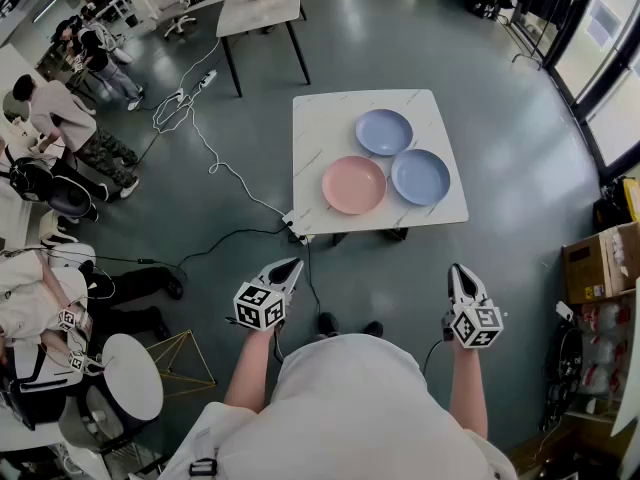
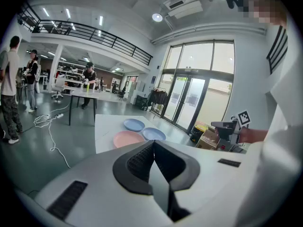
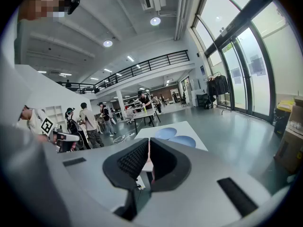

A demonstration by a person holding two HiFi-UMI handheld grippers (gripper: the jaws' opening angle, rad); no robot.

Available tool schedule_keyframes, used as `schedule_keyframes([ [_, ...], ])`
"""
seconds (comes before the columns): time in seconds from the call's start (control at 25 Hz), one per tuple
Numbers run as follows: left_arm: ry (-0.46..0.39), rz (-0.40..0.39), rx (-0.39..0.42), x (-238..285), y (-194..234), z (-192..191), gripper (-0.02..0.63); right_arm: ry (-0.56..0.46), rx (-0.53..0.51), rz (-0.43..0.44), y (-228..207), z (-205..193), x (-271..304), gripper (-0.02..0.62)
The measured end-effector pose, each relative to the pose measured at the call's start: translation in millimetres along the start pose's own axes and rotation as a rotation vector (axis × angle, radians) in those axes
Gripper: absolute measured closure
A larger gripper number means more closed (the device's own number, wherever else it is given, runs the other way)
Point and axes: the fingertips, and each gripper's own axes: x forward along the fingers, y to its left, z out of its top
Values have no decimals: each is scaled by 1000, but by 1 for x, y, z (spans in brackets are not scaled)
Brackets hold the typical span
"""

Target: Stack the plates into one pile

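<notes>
Three plates lie side by side on a white marble-look table: a pink plate nearest me, a blue plate to its right and a lavender-blue plate behind them. My left gripper and right gripper hang well short of the table, over the floor, both shut and empty. In the left gripper view the pink plate and both blue plates show beyond the closed jaws. The right gripper view shows two blue plates ahead on the table.
A white cable snakes over the grey floor left of the table, with a power strip at the table's near corner. A second table stands farther back. People stand and sit at the left. Cardboard boxes are at the right.
</notes>
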Motion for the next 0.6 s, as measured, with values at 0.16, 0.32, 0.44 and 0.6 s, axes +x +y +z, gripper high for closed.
schedule_keyframes([
  [0.16, 0, 3, -9, 2, 4, 0, 593, -5, 4, 0, -1, 1, 4, 565],
  [0.32, -1, 5, -11, 0, 9, -1, 592, -4, 1, 6, 5, 1, 7, 565],
  [0.44, -3, 6, -17, 0, 8, 1, 593, -3, 0, 9, 6, 4, 7, 565],
  [0.6, 3, 5, -19, -3, 5, -4, 592, -7, 6, 8, 6, 3, 4, 565],
])
